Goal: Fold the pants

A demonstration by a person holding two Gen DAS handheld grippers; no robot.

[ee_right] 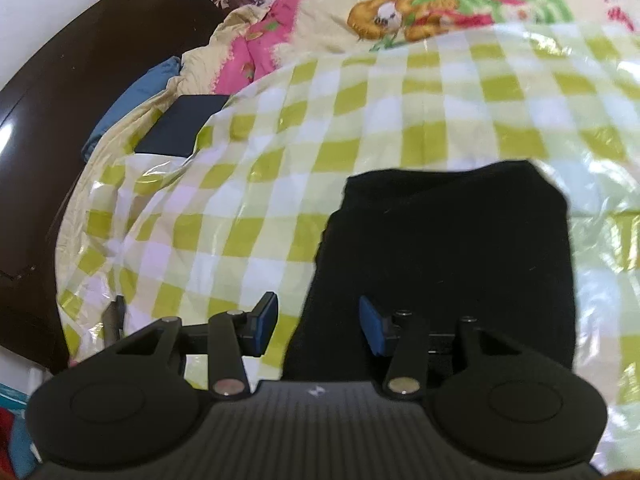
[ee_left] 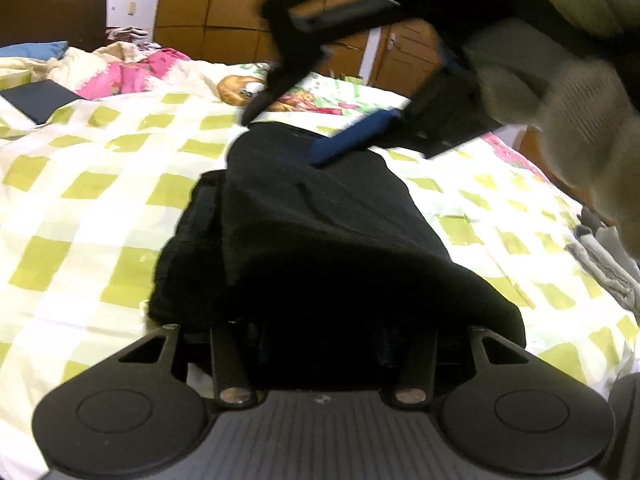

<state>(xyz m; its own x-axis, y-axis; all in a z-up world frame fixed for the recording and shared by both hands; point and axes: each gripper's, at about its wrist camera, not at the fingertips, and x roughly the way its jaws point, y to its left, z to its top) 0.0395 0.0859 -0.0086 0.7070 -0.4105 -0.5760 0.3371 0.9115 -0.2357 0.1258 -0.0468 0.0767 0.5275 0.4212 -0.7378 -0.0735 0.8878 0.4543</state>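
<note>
On the checked bedspread [ee_right: 360, 120] we have the black pants [ee_right: 460, 248] folded small. Our right gripper [ee_right: 318, 326] stands spread and empty; the left gripper [ee_left: 320, 340] is buried in cloth, its grip unreadable. Lifting it could drag the fold apart.

The pants [ee_left: 320, 216] are plain black, without any pattern. They lie on a sheet [ee_right: 320, 128] checked in yellow-green and white squares with a glossy sheen. At the top of the right wrist view a cream quilt [ee_right: 400, 12] carries pink, green and orange-brown cartoon prints. A flat dark navy object [ee_right: 180, 126] sits at the left, beside a blue pillow [ee_right: 132, 92]. The headboard [ee_right: 60, 80] is dark brown. The right gripper [ee_right: 318, 326] is black with 2 blue pads. The gloved hand [ee_left: 580, 112] at upper right of the left wrist view is beige.
</note>
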